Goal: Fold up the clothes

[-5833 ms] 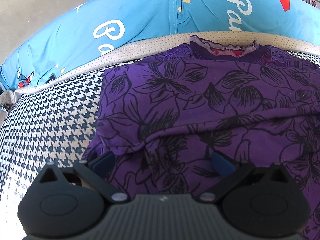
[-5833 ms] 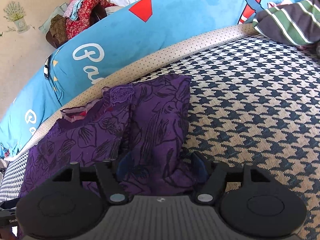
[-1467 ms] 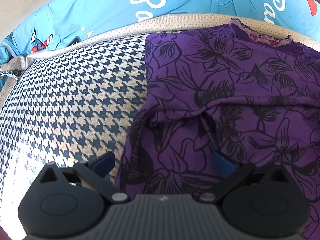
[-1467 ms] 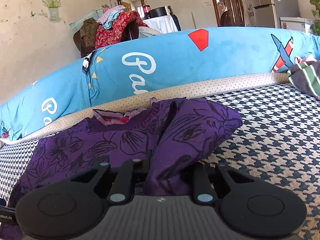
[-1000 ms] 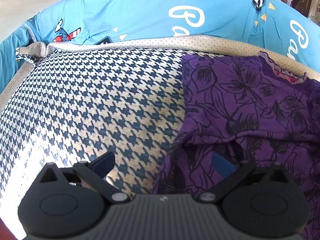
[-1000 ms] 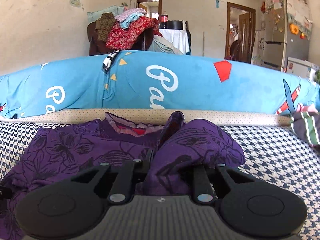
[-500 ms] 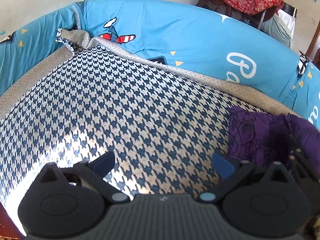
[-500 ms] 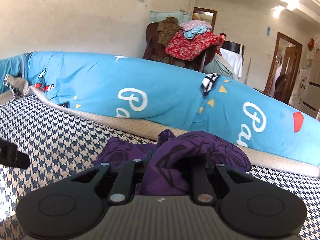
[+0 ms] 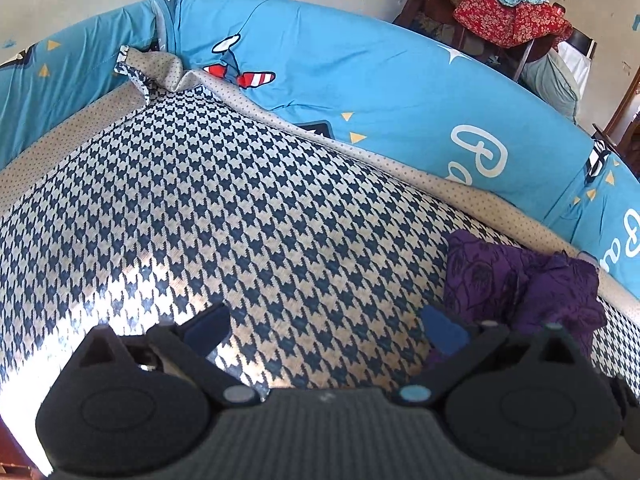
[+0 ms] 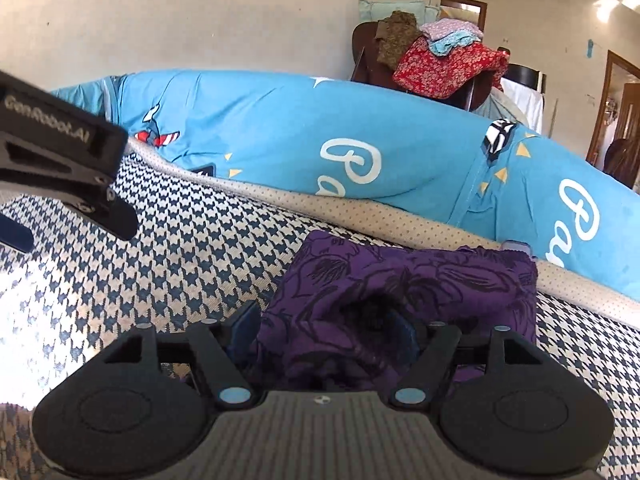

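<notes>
The purple flowered garment [image 10: 404, 276] lies as a folded bundle on the houndstooth mat [image 10: 180, 264], close to the beige dotted border. My right gripper [image 10: 324, 328] is low over its near edge. Its jaws are opening and a bunched fold of the cloth sits loose between the fingers. In the left wrist view the same purple garment [image 9: 516, 280] is at the right, beyond the right fingertip. My left gripper [image 9: 326, 332] stands open over bare houndstooth mat [image 9: 200, 208] with nothing between its fingers. The left gripper [image 10: 60, 168] also shows at the upper left of the right wrist view.
A blue padded bolster [image 9: 360, 92] with white lettering curves along the far edge of the mat, behind a beige dotted border [image 10: 360, 212]. Behind it a chair piled with clothes [image 10: 440, 60] stands against the wall. A doorway [image 10: 616, 104] is at the far right.
My right gripper carried a fold of the purple garment leftward over the rest and its jaws have spread. My left gripper swung left off the garment and has held still over the mat since.
</notes>
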